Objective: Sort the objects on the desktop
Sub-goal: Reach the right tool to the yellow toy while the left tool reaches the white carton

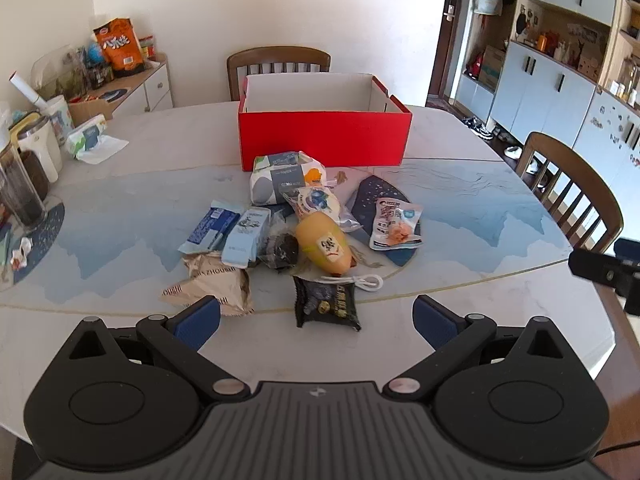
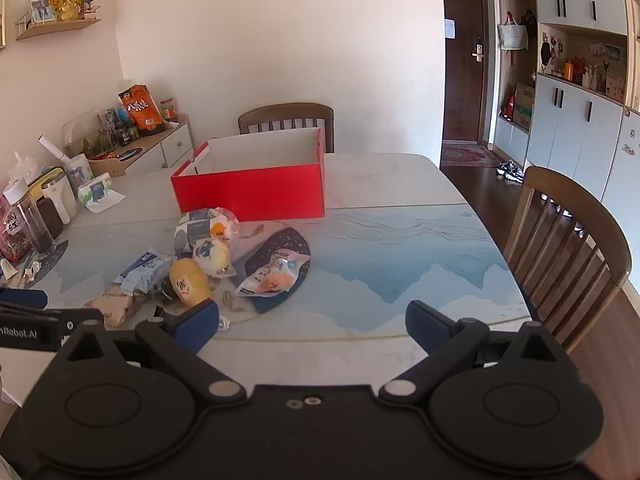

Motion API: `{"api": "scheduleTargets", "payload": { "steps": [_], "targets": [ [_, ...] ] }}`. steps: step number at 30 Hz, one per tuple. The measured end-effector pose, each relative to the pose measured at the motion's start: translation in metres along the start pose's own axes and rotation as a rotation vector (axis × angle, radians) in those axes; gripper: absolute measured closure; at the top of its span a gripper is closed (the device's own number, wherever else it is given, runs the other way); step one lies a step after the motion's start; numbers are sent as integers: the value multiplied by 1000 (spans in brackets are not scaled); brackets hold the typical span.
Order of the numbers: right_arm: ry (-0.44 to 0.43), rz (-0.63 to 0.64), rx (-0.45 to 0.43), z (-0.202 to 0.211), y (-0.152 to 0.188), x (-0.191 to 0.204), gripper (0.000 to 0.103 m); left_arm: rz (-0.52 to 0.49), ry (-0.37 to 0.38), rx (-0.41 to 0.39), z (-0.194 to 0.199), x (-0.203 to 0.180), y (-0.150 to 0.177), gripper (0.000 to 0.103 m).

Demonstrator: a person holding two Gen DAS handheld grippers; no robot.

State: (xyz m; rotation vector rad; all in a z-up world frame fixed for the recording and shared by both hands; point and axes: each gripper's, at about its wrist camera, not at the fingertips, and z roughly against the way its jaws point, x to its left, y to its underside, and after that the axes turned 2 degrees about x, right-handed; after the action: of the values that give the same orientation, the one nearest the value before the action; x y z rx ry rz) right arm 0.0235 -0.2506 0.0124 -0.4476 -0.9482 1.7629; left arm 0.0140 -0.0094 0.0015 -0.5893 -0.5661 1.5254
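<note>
An open red box stands at the far middle of the table; it also shows in the right wrist view. In front of it lies a heap of packets: a yellow pouch, a black snack packet, blue cartons, a beige bag, a tissue pack and a pale snack packet. My left gripper is open and empty, just short of the black packet. My right gripper is open and empty, to the right of the heap.
Jars, cups and a tissue pack crowd the table's left side. Wooden chairs stand behind the box and at the right. A white cable lies by the black packet. A dark round mat lies under the pale packet.
</note>
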Motion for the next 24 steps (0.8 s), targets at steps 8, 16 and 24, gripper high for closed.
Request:
{"api": "scheduleTargets", "payload": {
  "steps": [8,16,24],
  "targets": [
    [-32,20,9,-22,-9,23,5,13,22,9,-33,33,-13,0],
    [-56,12,43,-60,-24,56,9,-37,47,12,-68,68,-26,0],
    [-44,47,104,-99,-33,93,10,-131,75,14,-98,95,-29,0]
  ]
}}
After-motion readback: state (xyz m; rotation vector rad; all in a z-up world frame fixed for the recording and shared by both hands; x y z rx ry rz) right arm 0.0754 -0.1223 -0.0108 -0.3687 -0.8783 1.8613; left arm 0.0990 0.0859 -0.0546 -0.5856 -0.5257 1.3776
